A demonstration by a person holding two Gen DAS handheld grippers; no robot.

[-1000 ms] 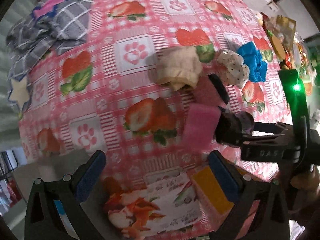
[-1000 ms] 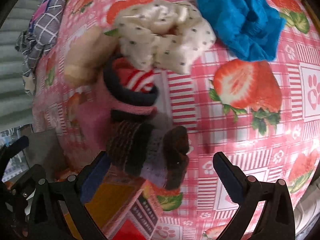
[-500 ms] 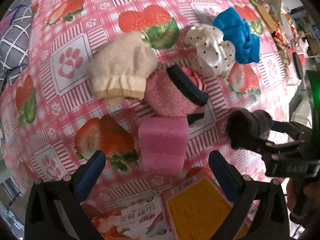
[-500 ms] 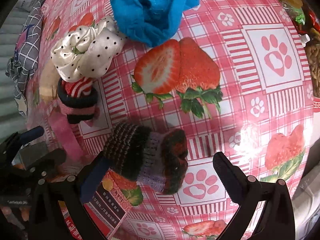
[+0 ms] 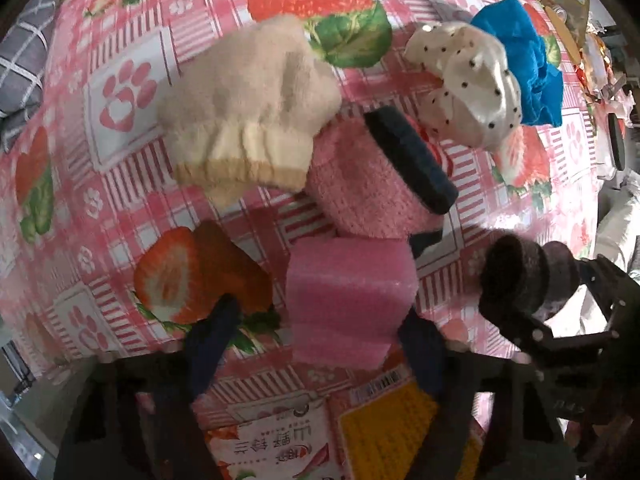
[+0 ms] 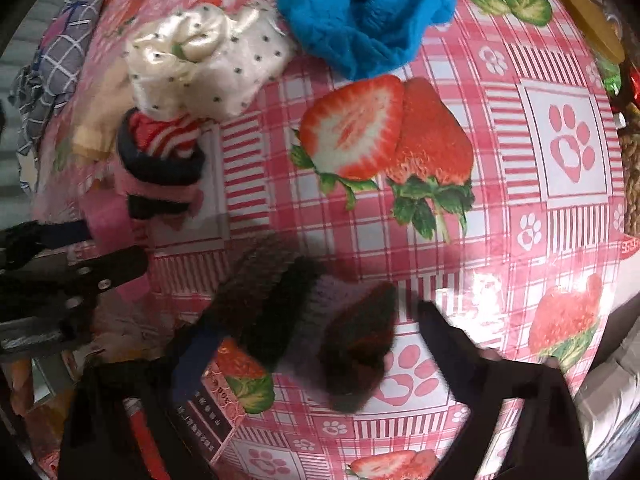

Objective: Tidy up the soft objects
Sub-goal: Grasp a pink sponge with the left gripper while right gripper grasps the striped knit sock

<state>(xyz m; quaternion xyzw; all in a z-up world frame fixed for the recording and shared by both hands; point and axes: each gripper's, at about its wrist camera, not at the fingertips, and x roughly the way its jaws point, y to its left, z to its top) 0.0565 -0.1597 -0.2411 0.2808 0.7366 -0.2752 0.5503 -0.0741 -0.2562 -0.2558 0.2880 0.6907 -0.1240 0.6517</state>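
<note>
Two grabs are only being started, nothing yet sorted: the left gripper fingers are closing around the pink foam block on the strawberry-print table, the right gripper fingers around the dark striped knitted sock, neither pressed.

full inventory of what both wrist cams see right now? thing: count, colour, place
pink sponge: 1, pink, between the left fingers
dark striped sock: 1, brown and lilac, between the right fingers
pink sock: 1, pink with navy cuff, behind the sponge
cream sock: 1, beige, left of the pink sock
dotted scrunchie: 1, white with black dots
blue scrunchie: 1, blue, beside the dotted one
yellow sponge pack: 1, yellow, near edge
tablecloth: 1, pink strawberry check
left gripper: closing around the sponge
right gripper: closing around the sock
</note>
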